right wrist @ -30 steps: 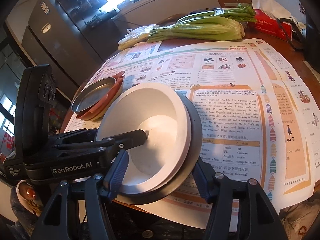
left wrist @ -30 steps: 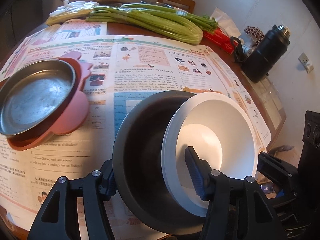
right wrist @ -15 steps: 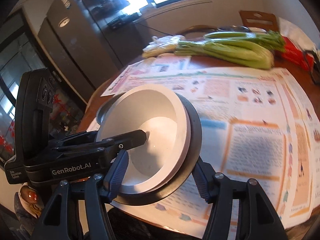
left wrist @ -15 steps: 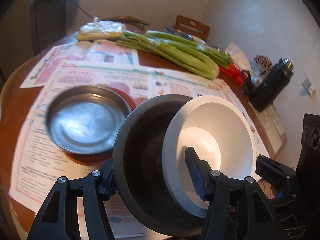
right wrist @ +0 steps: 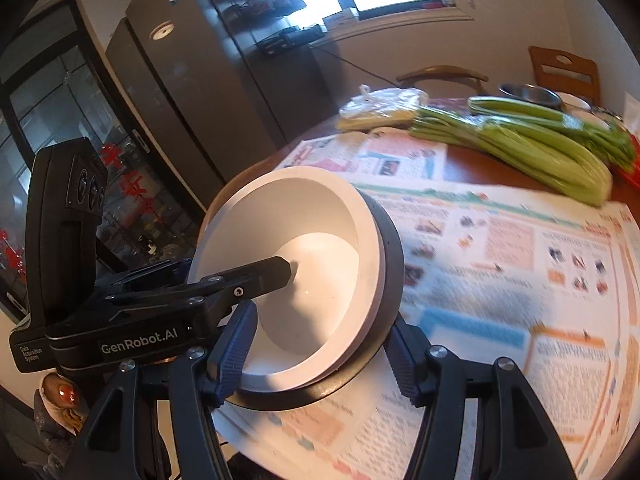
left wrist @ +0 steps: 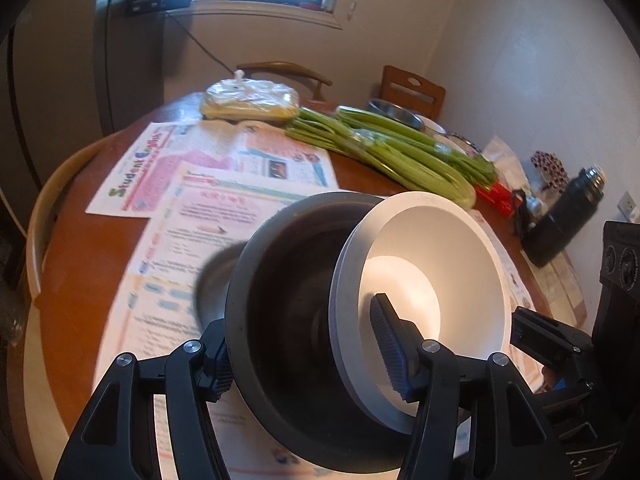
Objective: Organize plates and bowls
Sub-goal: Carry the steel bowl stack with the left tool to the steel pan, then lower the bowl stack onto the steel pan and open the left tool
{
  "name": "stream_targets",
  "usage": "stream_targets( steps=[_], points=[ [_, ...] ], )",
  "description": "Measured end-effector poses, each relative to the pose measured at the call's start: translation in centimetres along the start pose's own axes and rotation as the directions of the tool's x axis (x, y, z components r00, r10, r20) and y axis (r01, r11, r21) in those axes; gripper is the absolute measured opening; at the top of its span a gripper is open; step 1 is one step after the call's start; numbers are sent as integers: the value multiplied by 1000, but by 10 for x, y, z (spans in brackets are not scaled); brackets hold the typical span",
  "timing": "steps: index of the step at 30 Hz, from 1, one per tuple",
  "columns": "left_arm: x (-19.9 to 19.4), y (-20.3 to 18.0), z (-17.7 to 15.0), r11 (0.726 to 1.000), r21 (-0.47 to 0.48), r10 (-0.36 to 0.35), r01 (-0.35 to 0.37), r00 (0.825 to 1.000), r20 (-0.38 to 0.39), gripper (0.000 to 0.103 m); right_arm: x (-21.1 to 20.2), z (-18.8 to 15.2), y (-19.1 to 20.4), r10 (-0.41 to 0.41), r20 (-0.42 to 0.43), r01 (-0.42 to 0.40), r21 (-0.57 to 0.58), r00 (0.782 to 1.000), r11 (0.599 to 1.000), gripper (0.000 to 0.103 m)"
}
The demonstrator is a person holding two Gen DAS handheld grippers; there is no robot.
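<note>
A white bowl (left wrist: 436, 264) sits nested in a dark grey bowl (left wrist: 288, 280), and both grippers hold the pair in the air above the table. My left gripper (left wrist: 304, 360) is shut on the stacked rims, one finger inside the white bowl. My right gripper (right wrist: 320, 352) is shut on the opposite side of the same stack, where the white bowl (right wrist: 304, 280) and dark bowl (right wrist: 394, 264) show. A steel plate (left wrist: 214, 284) lies on the table just behind the stack, mostly hidden.
Newspapers (right wrist: 500, 264) cover the round wooden table (left wrist: 80, 240). Celery (left wrist: 400, 156) and a bagged food pack (left wrist: 250, 100) lie at the far side. A black flask (left wrist: 568, 216) stands far right. Steel bowls (right wrist: 528, 94) and chairs stand behind.
Both grippers have carried the bowl stack leftward and tilted up; the steel plate has slid from the far left to just behind the stack. The grips are unchanged.
</note>
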State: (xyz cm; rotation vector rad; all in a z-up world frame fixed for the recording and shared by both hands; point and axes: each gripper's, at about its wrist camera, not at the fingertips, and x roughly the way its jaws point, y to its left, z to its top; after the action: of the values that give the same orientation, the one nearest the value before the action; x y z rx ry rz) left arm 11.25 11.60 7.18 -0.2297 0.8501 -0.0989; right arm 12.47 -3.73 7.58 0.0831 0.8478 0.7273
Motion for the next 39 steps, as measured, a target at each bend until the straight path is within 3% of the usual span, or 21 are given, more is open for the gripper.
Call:
stream_targets(
  steps=[6,14,22,28,39],
  points=[
    [22,23,9,1000,-8,26,-26,999,-23,61,32,15,3,18,-27,-18,-14,999,1000,62],
    [52,32,7,999,-20,30,-32,997,-73,61,64,10,-14,36,-86,-33,41,996,999,62],
    [63,32,6,999,-9,45,-46,996,-82,61,69,6,-22,37,-101,-32,56,994,998,62],
    [63,36,5,998,-21,51,-53,995,-85,62,65,5,-23,-6,-90,11,54,996,998,62],
    [42,37,7,994,-22,104,-105,994,-42,63,53,5,-27,-64,-52,67,57,997,996,62]
  ],
)
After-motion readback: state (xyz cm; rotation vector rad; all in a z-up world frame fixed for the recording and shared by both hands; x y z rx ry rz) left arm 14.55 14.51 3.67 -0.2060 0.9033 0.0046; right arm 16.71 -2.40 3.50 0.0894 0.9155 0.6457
